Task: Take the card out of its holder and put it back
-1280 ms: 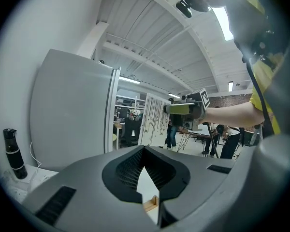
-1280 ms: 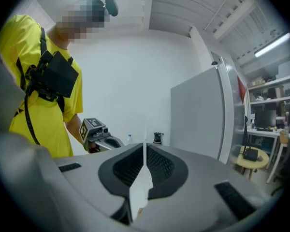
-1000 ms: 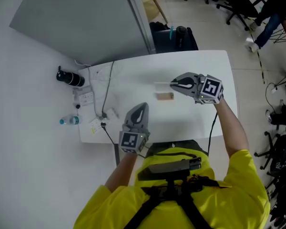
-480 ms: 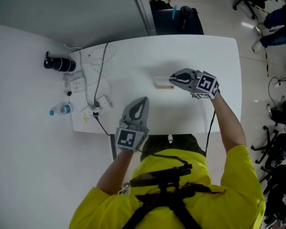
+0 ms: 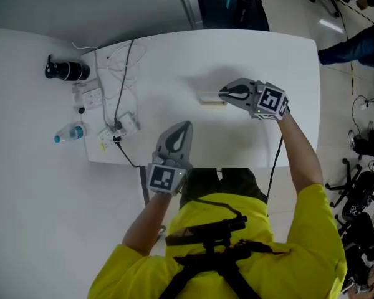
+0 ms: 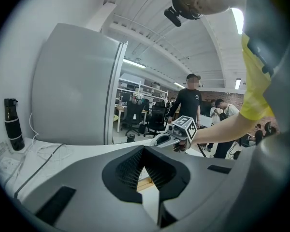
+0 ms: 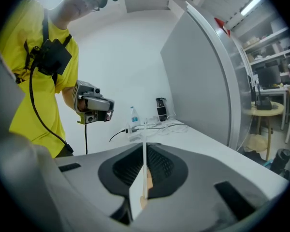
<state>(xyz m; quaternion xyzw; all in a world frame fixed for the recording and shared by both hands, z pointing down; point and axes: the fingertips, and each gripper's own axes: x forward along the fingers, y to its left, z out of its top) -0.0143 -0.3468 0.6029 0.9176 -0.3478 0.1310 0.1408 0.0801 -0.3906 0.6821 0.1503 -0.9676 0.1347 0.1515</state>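
Card [image 5: 209,95], thin and white, stands on its edge near the middle of the white worktop [image 5: 287,61], a little toward the far edge. The right hand-held gripper [image 5: 222,94] reaches to it from the right side, and in the right gripper view its jaws are pinched on the card, which shows there as a narrow upright line between the two pads. The small wooden holder [image 5: 214,103] lies on the worktop directly under the card; I cannot tell if the lower edge of the card sits in the slot or is just above it. The left hand-held gripper [image 5: 185,126] is over the near edge of the worktop, well apart from the card, and points toward the far edge. Its jaws are pressed together with nothing between them; in the left gripper view only a piece of the wooden holder shows beyond their tips. At the left edge of the worktop there are a black flask [image 5: 67,71], a clear water bottle [image 5: 68,132], a power strip [image 5: 119,125] and some loose cables [image 5: 121,58]. The person wears a yellow shirt [image 5: 299,242].
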